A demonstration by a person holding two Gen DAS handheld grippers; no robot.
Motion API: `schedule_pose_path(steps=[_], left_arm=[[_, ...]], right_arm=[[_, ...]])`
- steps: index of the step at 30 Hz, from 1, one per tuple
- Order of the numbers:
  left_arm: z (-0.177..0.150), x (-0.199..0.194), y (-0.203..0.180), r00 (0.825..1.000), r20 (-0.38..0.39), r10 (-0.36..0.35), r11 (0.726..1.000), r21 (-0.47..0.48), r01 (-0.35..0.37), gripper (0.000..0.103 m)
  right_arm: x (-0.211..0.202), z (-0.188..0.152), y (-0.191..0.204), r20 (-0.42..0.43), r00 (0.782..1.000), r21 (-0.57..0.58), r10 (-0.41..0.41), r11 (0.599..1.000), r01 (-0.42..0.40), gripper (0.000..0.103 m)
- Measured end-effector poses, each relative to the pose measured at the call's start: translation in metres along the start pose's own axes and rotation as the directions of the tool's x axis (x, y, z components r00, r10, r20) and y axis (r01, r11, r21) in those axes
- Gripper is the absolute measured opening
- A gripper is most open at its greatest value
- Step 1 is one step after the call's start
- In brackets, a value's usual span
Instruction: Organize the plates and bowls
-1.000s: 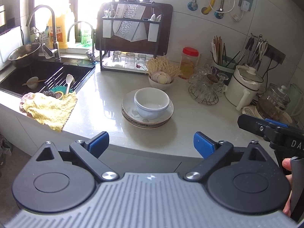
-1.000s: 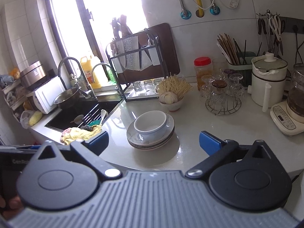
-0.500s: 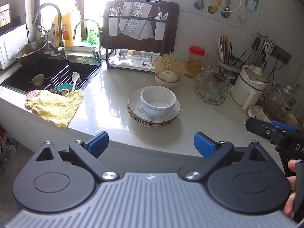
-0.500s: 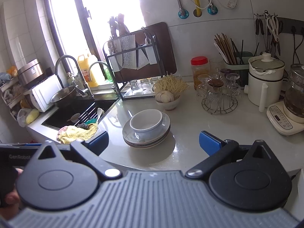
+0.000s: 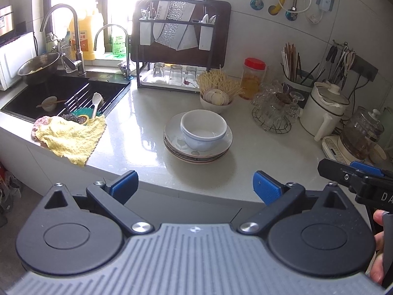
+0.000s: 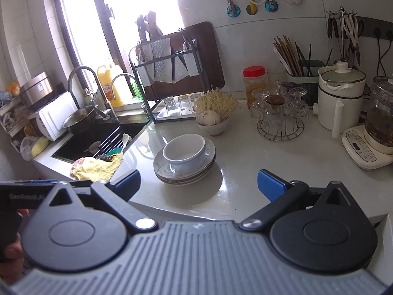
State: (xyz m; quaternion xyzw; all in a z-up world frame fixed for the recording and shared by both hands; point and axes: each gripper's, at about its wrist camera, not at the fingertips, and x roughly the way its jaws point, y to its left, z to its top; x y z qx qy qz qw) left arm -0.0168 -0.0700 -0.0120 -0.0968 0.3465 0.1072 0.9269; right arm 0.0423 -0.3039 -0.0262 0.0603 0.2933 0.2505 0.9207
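blue pads on both tongs stand wide apart, nothing between them: left gripper (image 5: 195,184) and right gripper (image 6: 199,183) held short of the counter (image 5: 245,167), level with its edge. beyond them the bowl (image 5: 203,129) sits upright in the top of the plates (image 5: 196,151), one neat stack mid-counter. judgement: this fits a finished stack or one awaiting removal elsewhere; the pictures do not settle which, so no move is bid.

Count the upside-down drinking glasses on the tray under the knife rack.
3, side by side on the tray: left glass, middle glass, right glass. More may be hidden behind the noodle bundle.
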Motion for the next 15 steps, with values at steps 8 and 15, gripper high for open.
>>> schedule_pose_path(steps=[8,15], left_arm=[[-0.0013,0.0015,-0.0011,1.0,-0.002,0.002,1.0,0.003,-0.002,0.101],[-0.0015,0.0021,-0.0001,1.0,-0.001,0.006,1.0,0.001,-0.006,0.102]], right_arm=[[0.0014,-0.0009,0.0007,-0.008,1.0,-0.007,-0.002,1.0,0.002,0.103],[0.0029,-0.0001,0.0,-0.015,1.0,-0.009,-0.002,1.0,0.002,0.103]])
